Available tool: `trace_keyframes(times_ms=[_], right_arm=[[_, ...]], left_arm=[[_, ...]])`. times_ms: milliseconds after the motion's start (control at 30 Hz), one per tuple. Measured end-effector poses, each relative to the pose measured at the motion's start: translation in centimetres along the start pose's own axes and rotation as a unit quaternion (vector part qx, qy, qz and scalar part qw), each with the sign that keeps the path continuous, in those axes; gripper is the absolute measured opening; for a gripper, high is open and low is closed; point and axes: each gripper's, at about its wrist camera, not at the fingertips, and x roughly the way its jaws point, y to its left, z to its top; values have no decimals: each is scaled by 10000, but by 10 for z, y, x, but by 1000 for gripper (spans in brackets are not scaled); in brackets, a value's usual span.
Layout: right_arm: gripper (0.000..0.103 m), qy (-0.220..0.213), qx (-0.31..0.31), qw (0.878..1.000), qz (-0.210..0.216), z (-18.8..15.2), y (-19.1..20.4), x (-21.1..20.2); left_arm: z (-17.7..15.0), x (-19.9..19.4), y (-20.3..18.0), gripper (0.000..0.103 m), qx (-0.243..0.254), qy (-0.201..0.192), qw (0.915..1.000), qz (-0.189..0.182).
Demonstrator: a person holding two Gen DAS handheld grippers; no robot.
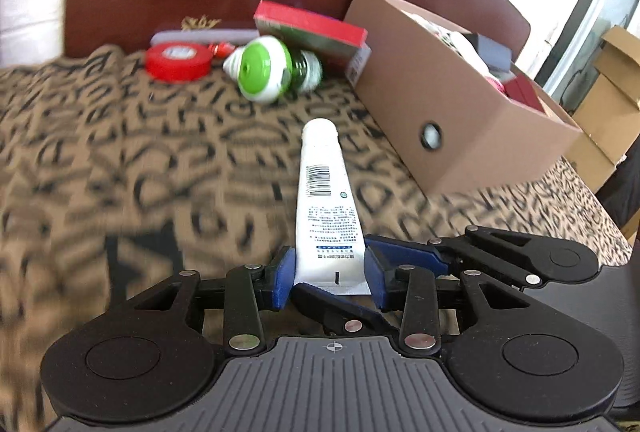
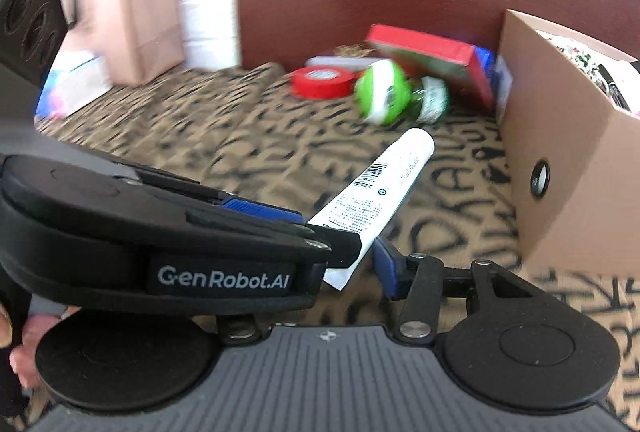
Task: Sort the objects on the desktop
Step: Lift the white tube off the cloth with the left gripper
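Both grippers, left [image 1: 330, 274] and right [image 2: 352, 264], pinch one white tube's [image 1: 320, 191] crimped end; jaws half-closed.

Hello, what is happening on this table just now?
A person is sorting small things on a patterned tablecloth with two hand-held grippers. The left gripper is closed on the flat end of a white tube, cap pointing away. The right gripper is at the same end of the tube; whether it also grips is unclear. To the right stands an open cardboard box, already holding some items. A red tape roll, a green and white bottle and a red box still lie behind.
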Motion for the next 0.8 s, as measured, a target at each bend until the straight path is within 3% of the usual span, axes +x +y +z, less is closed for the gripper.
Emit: trace_keyframes(times_ms=[467, 800], right_arm=[[56, 307, -482, 9960, 681, -65, 32, -100], [57, 405, -648, 9938, 811, -102, 32, -142]], left_arm=[[-93, -74, -60, 57, -678, 69, 9975, 206], [-123, -88, -101, 57, -450, 280, 9985, 136]])
